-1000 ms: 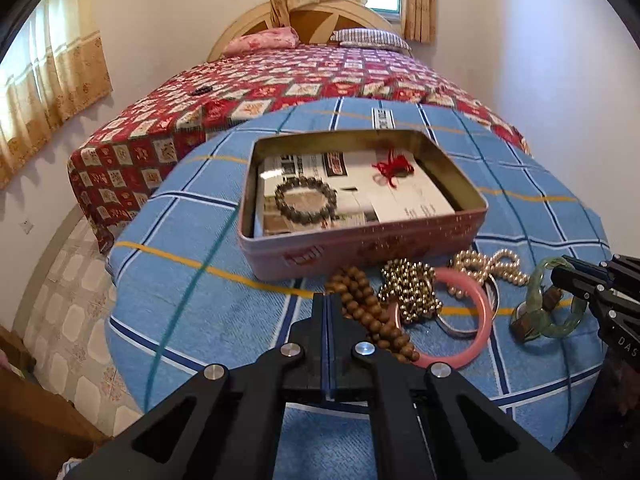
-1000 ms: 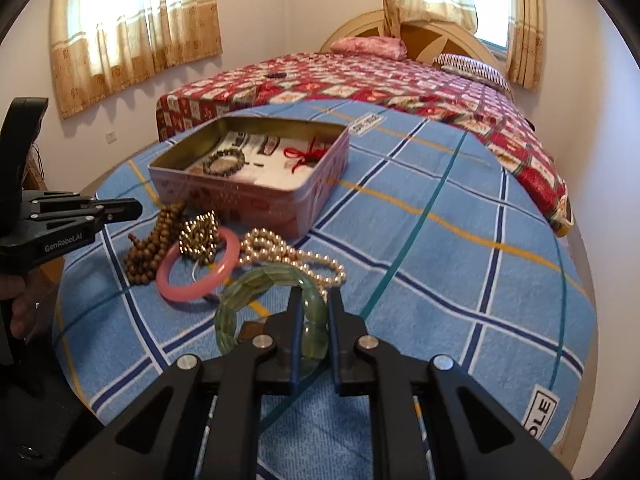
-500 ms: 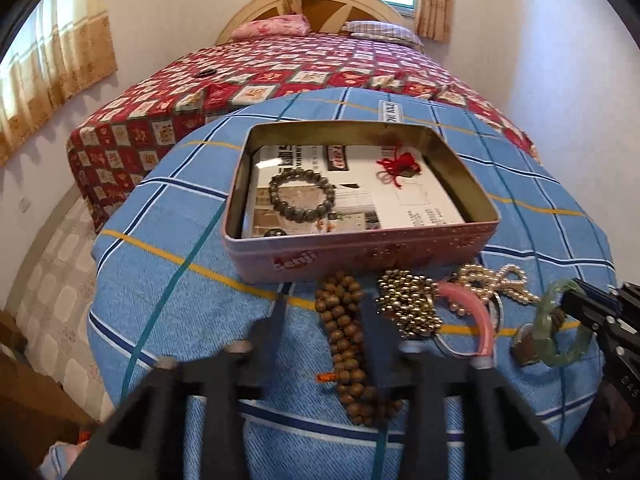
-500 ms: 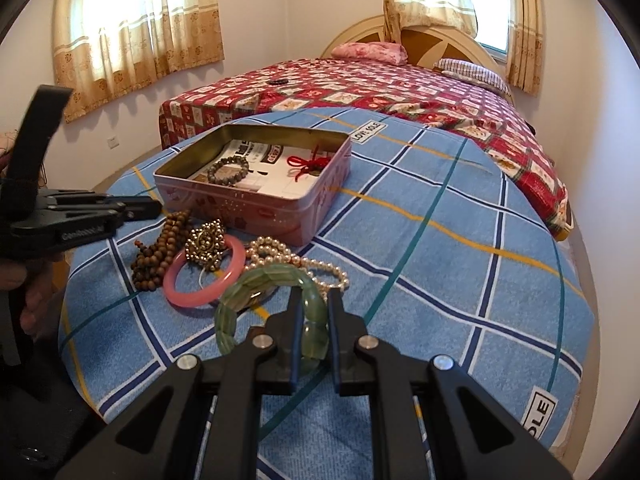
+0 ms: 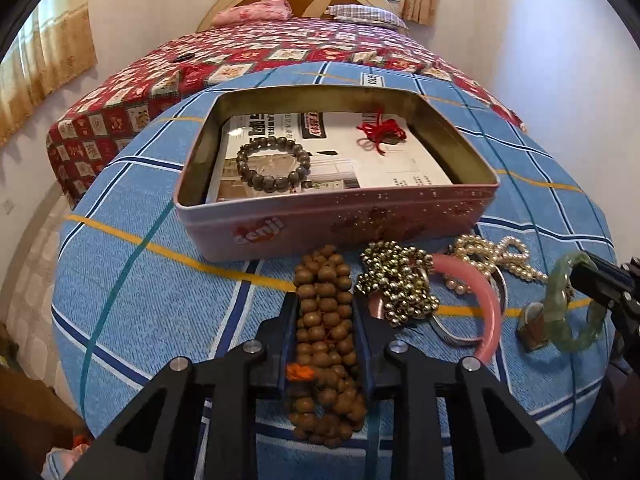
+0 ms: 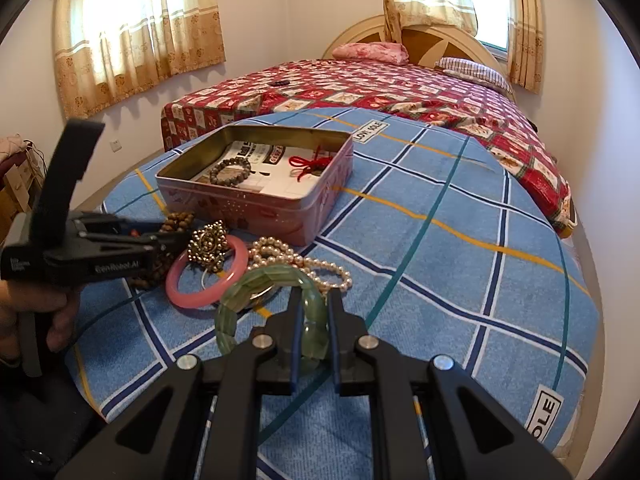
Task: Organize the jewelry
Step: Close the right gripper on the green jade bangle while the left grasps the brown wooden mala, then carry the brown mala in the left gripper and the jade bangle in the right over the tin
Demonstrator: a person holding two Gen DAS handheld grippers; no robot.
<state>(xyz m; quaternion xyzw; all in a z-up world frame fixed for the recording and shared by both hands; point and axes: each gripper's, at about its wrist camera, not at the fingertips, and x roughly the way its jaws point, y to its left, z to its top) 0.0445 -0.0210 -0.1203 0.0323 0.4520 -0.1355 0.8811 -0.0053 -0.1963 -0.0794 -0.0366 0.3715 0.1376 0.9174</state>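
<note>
The left tongs have just been closing around the wooden bead string; the right tongs grasp the green bangle

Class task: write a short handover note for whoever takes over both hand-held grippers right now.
Left hand-held gripper: jaws just closing around the brown wooden bead string on the blue checked cloth.
Right hand-held gripper: shut on the green bangle.
Done: grey bead bracelet and red cord lie in the pink tin.
Left: pink bangle, gold beads, pearls, plus both gripped pieces.
</note>
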